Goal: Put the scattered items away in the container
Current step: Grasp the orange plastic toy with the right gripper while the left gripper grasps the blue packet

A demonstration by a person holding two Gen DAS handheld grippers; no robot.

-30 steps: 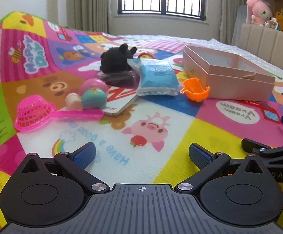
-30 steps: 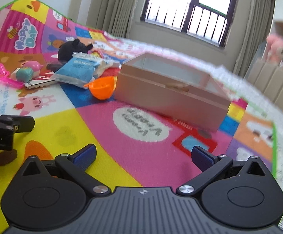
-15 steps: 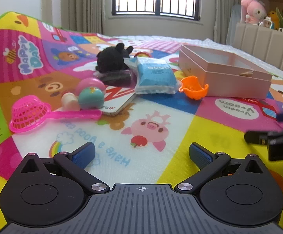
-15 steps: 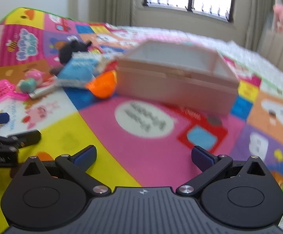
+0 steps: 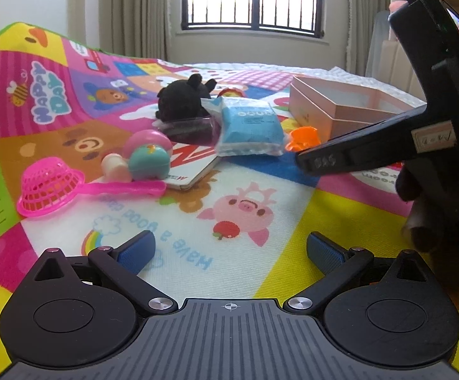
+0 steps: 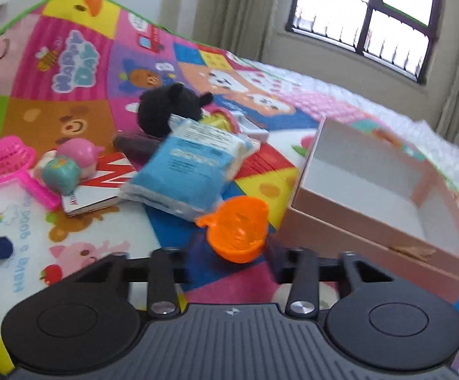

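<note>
My right gripper (image 6: 235, 253) has its jaws closing around a small orange cup (image 6: 235, 228) that lies on its side on the play mat; the cup hides the pads. In the left wrist view, the right gripper (image 5: 305, 164) reaches in from the right, and its tip covers the foot of the orange cup (image 5: 303, 137). The open pink box (image 6: 372, 190) stands just right of the cup. My left gripper (image 5: 229, 250) hovers open over the mat with nothing between its fingers. A blue packet (image 6: 185, 171), a black plush (image 6: 166, 107) and a pink sieve (image 6: 7, 161) lie to the left.
A teal and pink toy (image 5: 147, 158) rests on a white booklet (image 5: 191, 164), and a dark packet (image 5: 191, 128) lies under the plush. The mat's pig panel (image 5: 242, 209) lies in front of my left gripper. Curtains and a barred window stand beyond the mat.
The right gripper has swung left from the pink box to the orange cup, and its jaws have gone from wide apart to drawn in. The left gripper has stayed put.
</note>
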